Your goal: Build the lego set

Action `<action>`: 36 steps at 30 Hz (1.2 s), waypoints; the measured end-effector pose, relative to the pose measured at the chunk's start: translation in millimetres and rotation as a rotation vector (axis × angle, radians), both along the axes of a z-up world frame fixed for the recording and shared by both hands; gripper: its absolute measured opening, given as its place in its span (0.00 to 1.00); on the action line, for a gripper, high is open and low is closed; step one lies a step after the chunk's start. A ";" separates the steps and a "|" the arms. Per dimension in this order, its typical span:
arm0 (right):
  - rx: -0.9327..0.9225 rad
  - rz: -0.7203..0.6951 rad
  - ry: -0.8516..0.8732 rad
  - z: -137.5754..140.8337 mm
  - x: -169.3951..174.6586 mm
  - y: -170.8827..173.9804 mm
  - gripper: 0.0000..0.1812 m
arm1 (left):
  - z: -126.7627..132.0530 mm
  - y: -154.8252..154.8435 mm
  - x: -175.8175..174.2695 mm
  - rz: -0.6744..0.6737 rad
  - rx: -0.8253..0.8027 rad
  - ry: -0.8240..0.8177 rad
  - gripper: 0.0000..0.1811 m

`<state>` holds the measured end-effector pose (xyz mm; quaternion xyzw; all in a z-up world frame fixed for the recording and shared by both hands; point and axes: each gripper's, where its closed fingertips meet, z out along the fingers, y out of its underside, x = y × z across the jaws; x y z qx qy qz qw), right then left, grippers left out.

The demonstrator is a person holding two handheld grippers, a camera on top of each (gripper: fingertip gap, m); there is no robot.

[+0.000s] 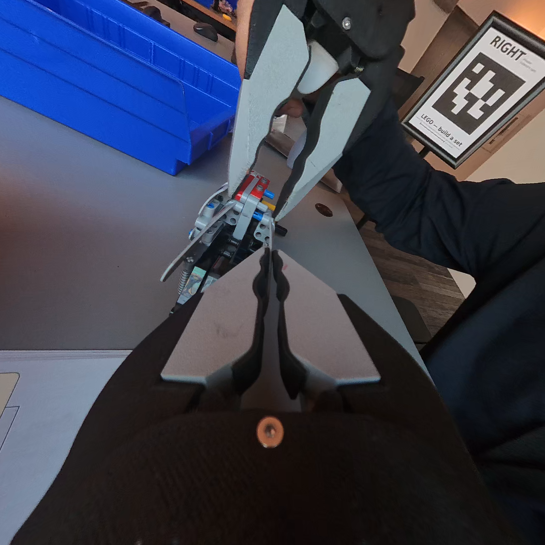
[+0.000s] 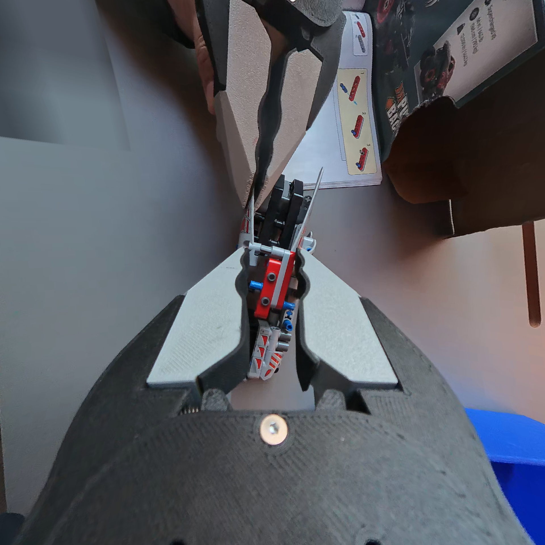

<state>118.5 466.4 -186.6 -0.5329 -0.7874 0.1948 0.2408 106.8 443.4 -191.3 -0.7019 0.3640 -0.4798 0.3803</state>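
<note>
A partly built lego model (image 1: pixel 219 227) of grey, black and red beams with blue pins is held over the grey table (image 1: pixel 88 236). My left gripper (image 1: pixel 270 252) is shut on the edge of a thin white panel at the model's near end. My right gripper (image 1: pixel 255 205) comes down from above and is closed around the model's red beam (image 1: pixel 250 188). In the right wrist view, my right gripper (image 2: pixel 271 255) clamps the red beam (image 2: pixel 272 289) between its fingers. There the left gripper (image 2: pixel 254 197) pinches the white panel at the model's (image 2: pixel 283 212) far end.
A blue bin (image 1: pixel 118 88) stands at the back left, with its corner in the right wrist view (image 2: pixel 516 442). An open instruction booklet (image 2: pixel 354 118) and the set's box (image 2: pixel 442 59) lie beyond the model. A framed sign (image 1: pixel 477 88) stands off the table's right edge. A dark sleeve (image 1: pixel 413 191) reaches in.
</note>
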 end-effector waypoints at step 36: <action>-0.016 -0.206 -0.042 -0.5 -9.8 14.3 0.21 | -4.1 13.8 -13.1 -0.037 -0.011 0.037 0.00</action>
